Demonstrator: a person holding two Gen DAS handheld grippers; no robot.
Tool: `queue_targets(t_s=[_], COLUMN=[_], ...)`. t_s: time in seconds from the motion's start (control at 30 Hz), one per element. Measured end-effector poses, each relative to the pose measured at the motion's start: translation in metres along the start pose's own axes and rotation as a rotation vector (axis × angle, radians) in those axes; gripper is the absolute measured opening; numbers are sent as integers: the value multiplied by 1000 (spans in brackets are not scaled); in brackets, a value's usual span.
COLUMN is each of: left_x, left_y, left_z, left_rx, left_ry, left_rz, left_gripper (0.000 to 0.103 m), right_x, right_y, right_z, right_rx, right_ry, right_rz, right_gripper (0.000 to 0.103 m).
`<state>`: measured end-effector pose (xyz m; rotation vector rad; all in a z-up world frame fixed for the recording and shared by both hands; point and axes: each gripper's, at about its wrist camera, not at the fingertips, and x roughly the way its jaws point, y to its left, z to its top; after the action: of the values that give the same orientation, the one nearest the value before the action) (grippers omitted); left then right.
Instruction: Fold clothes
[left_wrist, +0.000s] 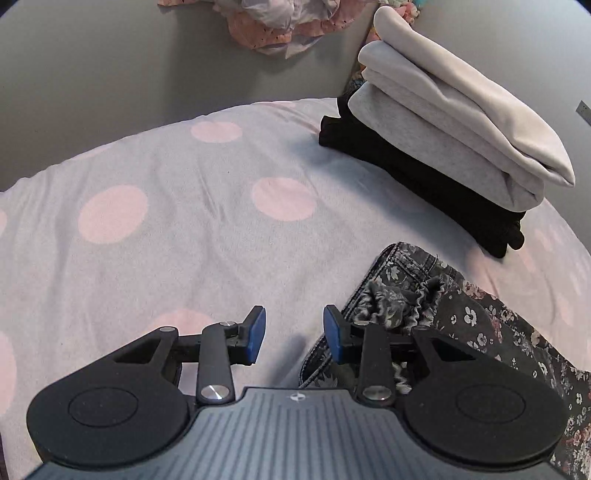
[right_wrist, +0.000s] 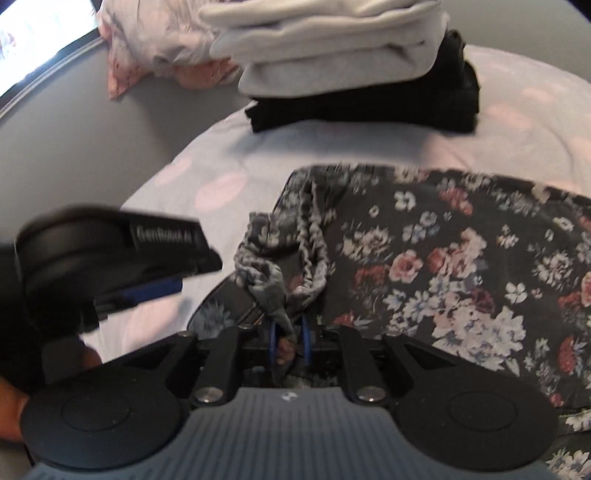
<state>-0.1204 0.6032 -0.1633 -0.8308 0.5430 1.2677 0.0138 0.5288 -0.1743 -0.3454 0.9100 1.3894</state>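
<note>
Right gripper (right_wrist: 289, 341) has a gathered bit of the floral garment's (right_wrist: 436, 266) elastic waistband (right_wrist: 277, 273) between its blue pads, the jaws standing narrow; whether the pads press hard on the cloth or only bracket it I cannot tell. Left gripper (left_wrist: 294, 334) hangs partly open with nothing in it, its right pad just beside the waistband edge, over the polka-dot cover (left_wrist: 166, 229). The dark floral piece lies spread on that cover near its front right part, well short of the folded stack (left_wrist: 443, 147) of pale and black clothes toward the far right edge; more loose pink clothing (left_wrist: 280, 29) sits beyond the cover's far edge. This garment looks light, limp and thin, so it should drape and bunch rather than hold a crease. The stitched waistband is probably the firmest hold, taken at both ends.
</note>
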Motion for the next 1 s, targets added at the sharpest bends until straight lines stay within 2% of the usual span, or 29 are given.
queue_targets(t_s=[0.2,0.4,0.5,0.6,0.7,0.8,0.9,1.0], left_x=[-8,-30,-38,-40,-33,-30,-35,-25], left_y=[-4,-11,1,18,27,13,-15,-35], left_z=[-3,-9,-7,-3,-3,-4,-8,-11], left_rx=[6,61,2,-111,-188,-134,35,119], left_ry=[-13,-20,-18,-5,27,15,-69,-76], left_rz=[-8,-84,-156,-234,-310,-307,-255,-245], left_gripper=[39,39,39,40,47,51,53,53], right_x=[-24,-68,-94,-122,-149,-170,-184,-192], right_y=[-2,-8,-21,-41,-63,-88,-116,-142], right_z=[-4,-19,-30,-47,-68,-94,-119,-139], right_rx=[-17,-96,-120,-122,-112,-85,-18,81], right_ry=[-4,-69,-112,-151,-181,-189,-173,-155], right_rz=[35,-44,-98,-162,-228,-296,-347,-365], right_gripper=[26,28,28,30,34,35,35,35])
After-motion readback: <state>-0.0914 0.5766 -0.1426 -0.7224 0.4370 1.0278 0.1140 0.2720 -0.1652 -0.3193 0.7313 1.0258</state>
